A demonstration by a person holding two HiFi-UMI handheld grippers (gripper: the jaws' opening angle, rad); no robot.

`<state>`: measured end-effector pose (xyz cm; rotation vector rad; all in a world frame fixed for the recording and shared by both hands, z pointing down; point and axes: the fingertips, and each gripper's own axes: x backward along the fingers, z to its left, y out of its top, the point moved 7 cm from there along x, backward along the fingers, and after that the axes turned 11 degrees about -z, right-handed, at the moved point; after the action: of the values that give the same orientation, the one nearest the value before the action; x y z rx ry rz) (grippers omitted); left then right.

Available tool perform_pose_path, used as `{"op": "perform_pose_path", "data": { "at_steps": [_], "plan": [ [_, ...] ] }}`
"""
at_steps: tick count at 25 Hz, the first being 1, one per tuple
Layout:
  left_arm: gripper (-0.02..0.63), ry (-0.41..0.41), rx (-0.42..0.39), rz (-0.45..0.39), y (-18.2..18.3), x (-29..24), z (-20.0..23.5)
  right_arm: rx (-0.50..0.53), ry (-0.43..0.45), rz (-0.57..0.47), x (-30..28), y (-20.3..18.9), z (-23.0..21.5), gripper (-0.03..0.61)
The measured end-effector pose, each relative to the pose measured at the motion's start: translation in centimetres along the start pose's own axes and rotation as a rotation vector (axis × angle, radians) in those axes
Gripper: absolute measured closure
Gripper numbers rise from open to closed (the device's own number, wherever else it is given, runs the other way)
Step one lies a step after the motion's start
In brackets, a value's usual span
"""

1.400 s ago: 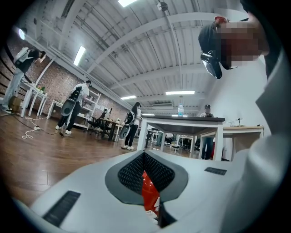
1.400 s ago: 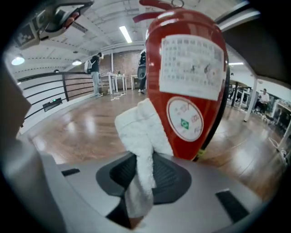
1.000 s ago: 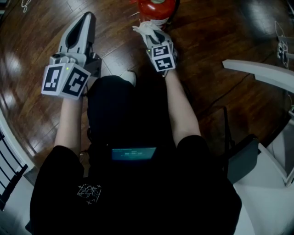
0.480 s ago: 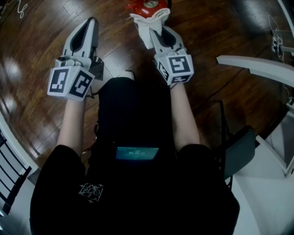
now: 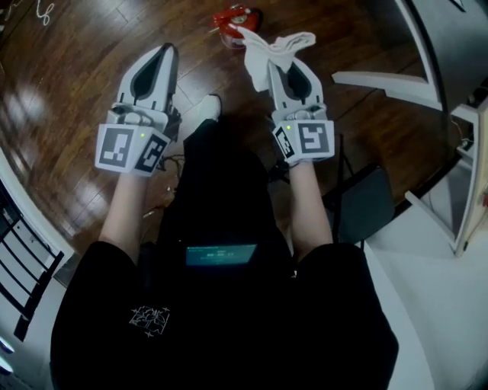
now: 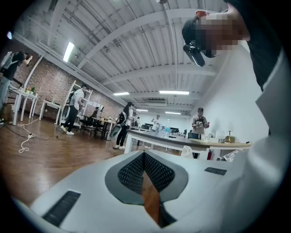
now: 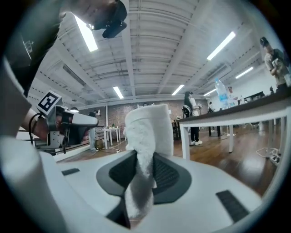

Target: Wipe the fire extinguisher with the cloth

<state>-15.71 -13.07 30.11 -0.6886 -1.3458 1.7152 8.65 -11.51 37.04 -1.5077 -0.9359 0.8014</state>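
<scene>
Dark wooden floor (image 5: pixel 69 99) fills the head view, with the seated person's lap below. Fire extinguisher (image 5: pixel 235 17) sits on the floor at the top edge, red, seen from above, ahead of both tools. Left hand-held gripper (image 5: pixel 162 52) is held level to the left, well apart from the extinguisher; its own view shows the jaws closed together with nothing between them. Right hand-held gripper (image 5: pixel 284 67) is clamped on the white cloth (image 5: pixel 274 46), which stands bunched above the jaw tips. Its view shows room and ceiling, no extinguisher. Judgement: cloth is off the extinguisher at this moment. The surface is too small to tell how much is wiped, so wiping contact remains to be made.
</scene>
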Motion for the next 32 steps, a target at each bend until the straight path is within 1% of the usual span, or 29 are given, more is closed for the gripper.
{"op": "perform_pose_path", "data": {
  "at_steps": [2, 4, 7, 10, 15, 18, 22, 25, 32],
  "plan": [
    [0.614, 0.001, 0.008, -0.003, 4.1, 0.8, -2.5, -0.001, -0.010, -0.006, 2.1, 5.1, 0.4, 0.469],
    [0.614, 0.000, 0.000, -0.004, 8.1, 1.8, -4.9, -0.016, -0.019, -0.030, 3.9, 10.1, 1.4, 0.469],
    [0.614, 0.005, -0.003, -0.001, 12.9, 4.2, -8.8, -0.040, -0.024, -0.047, 7.2, 16.3, 3.8, 0.469],
    [0.614, 0.009, -0.008, -0.008, 16.6, 6.6, -12.2, -0.045, -0.021, -0.060, 10.3, 20.9, 6.2, 0.468],
    [0.614, 0.004, 0.009, -0.041, 21.2, 10.0, -17.2, -0.050, -0.004, -0.077, 15.4, 26.5, 9.1, 0.468],
    [0.614, 0.008, 0.010, -0.048, 22.8, 12.3, -19.7, -0.057, 0.004, -0.086, 17.5, 28.5, 10.8, 0.468],
    [0.614, -0.004, -0.011, -0.037, 23.1, 15.0, -21.6, -0.056, 0.010, -0.097, 19.1, 29.5, 13.2, 0.468],
    [0.614, -0.012, -0.023, -0.020, 23.1, 15.6, -22.0, -0.060, -0.006, -0.098, 19.7, 29.9, 14.1, 0.468],
    [0.614, -0.002, -0.054, 0.011, 22.8, 16.3, -21.6, -0.064, -0.031, -0.087, 20.6, 30.9, 16.1, 0.466]
  ]
}}
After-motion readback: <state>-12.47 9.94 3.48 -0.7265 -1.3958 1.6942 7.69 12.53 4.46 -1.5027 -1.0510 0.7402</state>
